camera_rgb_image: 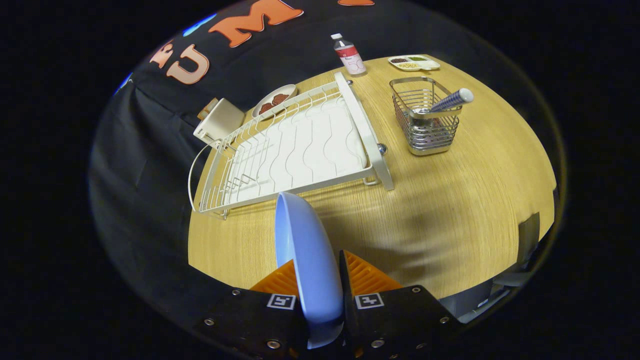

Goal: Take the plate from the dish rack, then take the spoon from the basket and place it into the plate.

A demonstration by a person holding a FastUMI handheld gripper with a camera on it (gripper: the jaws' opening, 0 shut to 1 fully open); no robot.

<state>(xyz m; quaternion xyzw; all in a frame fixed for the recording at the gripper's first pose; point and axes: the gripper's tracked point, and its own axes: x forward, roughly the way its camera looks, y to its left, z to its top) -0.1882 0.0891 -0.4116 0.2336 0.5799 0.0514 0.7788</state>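
My gripper (316, 280) is shut on a light blue plate (306, 250), which stands on edge between the two fingers, held above the wooden table (450, 210). Beyond the plate lies the white wire dish rack (295, 150) with no dishes in it. To the right of the rack stands a metal wire basket (426, 120). A spoon with a blue and white striped handle (452, 100) leans out of the basket toward the right.
A small bottle (348, 54) with a red label stands behind the rack. A divided tray of food (414, 62) sits behind the basket. A small plate with brown food (274, 101) and a white box (219, 122) lie at the rack's far left.
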